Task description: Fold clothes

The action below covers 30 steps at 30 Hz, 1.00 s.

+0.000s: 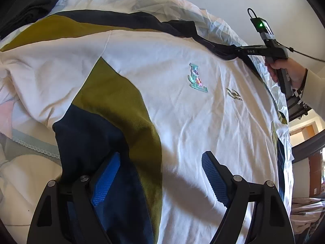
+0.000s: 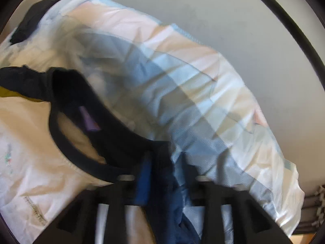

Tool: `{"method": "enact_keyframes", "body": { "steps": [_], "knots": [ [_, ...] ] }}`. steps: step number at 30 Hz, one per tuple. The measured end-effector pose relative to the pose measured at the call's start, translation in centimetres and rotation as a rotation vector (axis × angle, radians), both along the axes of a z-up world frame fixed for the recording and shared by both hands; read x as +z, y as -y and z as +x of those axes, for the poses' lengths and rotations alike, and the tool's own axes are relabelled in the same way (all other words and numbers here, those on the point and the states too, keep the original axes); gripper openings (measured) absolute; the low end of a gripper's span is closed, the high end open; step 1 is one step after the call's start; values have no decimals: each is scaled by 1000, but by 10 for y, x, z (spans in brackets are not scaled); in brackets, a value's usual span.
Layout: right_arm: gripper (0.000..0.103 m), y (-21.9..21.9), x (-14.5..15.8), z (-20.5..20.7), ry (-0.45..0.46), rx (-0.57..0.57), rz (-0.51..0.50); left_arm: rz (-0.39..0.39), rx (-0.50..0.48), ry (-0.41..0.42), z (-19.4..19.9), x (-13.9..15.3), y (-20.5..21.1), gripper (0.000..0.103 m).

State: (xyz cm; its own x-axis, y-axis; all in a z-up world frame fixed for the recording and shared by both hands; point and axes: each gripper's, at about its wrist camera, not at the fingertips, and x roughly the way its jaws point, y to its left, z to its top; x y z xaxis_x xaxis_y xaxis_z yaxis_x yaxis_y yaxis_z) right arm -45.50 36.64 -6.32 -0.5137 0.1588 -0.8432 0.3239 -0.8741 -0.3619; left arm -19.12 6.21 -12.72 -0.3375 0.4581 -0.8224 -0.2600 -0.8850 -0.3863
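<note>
Soft jersey lies flat on the bed: my left gripper (image 1: 160,174) hovers unclenched over the white shirt (image 1: 182,111) near its navy sleeve (image 1: 93,148). Far right, my right gripper (image 2: 168,183), blurred, seems released by the black collar (image 2: 81,142). Limp cloth; I'd pinch seams. A dark garment (image 1: 34,2) crowds the quilt (image 1: 30,146).

The left wrist camera looks steeply down, close over the shirt (image 1: 182,111) on the bedsheet (image 1: 142,2). The right wrist camera, blurred, sits close over its collar (image 2: 85,142). Both share shirt and bedsheet.
</note>
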Motion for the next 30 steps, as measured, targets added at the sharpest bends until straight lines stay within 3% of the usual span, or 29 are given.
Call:
{"method": "enact_keyframes", "body": {
  "steps": [1, 2, 5, 6, 9, 11, 13, 17, 19, 22, 27, 30],
  "knots": [
    [76, -3, 10, 3, -62, -46, 17, 3, -2, 5, -1, 1, 1, 83],
    [76, -3, 23, 9, -109, -79, 7, 11, -1, 9, -2, 3, 3, 83],
    [81, 17, 62, 33, -154, -57, -134, 25, 8, 36, -8, 11, 10, 83],
    [87, 36, 71, 42, -137, -2, -188, 32, 13, 32, -8, 16, 15, 83],
    [90, 117, 79, 70, -47, 230, -312, 29, 37, 0, -4, 32, 37, 83],
    [90, 174, 76, 89, 11, 391, -344, -28, 81, -42, 0, 35, 63, 83],
    [90, 225, 68, 99, 51, 512, -351, -65, 156, -72, 1, 33, 91, 83],
    [86, 316, 43, 96, 104, 688, -288, -27, 288, -123, -4, 40, 143, 83],
    [85, 343, 37, 74, 155, 652, -357, -63, 318, -144, -7, 40, 161, 83],
    [85, 385, 31, 42, 268, 590, -446, -177, 337, -116, -13, 27, 181, 83],
    [83, 428, -1, -5, 433, 543, -327, -144, 356, -87, -20, 18, 202, 83],
    [78, 430, -19, -15, 529, 490, -331, -172, 321, -92, -24, 12, 199, 83]
  ]
}}
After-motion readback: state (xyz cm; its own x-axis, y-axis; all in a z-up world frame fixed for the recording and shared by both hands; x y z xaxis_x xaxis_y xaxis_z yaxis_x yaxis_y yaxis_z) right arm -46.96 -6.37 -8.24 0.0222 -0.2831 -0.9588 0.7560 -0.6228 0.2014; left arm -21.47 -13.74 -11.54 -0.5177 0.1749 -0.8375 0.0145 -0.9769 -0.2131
